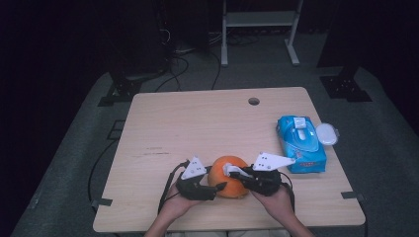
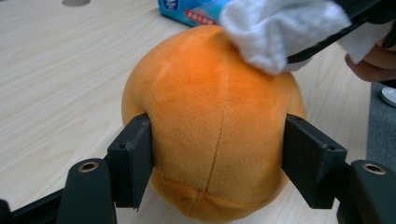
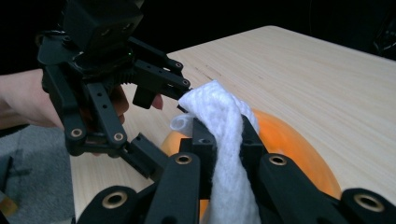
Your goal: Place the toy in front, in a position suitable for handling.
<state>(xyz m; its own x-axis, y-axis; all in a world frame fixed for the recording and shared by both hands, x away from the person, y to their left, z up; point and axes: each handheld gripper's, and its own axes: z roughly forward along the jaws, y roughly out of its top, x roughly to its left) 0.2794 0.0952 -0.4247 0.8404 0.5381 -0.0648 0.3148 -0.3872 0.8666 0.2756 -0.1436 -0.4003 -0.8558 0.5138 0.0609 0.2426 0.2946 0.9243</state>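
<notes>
L gripper (image 2: pixel 217 158) pinching orange plush ball (image 2: pixel 210 130) near table's (image 1: pixel 197 123) front edge, R gripper (image 3: pixel 229 140) clamped on white wipe (image 3: pixel 224 154) atop ball, blue wipes pack (image 1: pixel 300 143) by right edge

Orange plush ball (image 2: pixel 210 135), white cloth (image 2: pixel 280 32), black tongs, blue wipes pack (image 1: pixel 301 143), pale wood table (image 1: pixel 197 123)
</notes>
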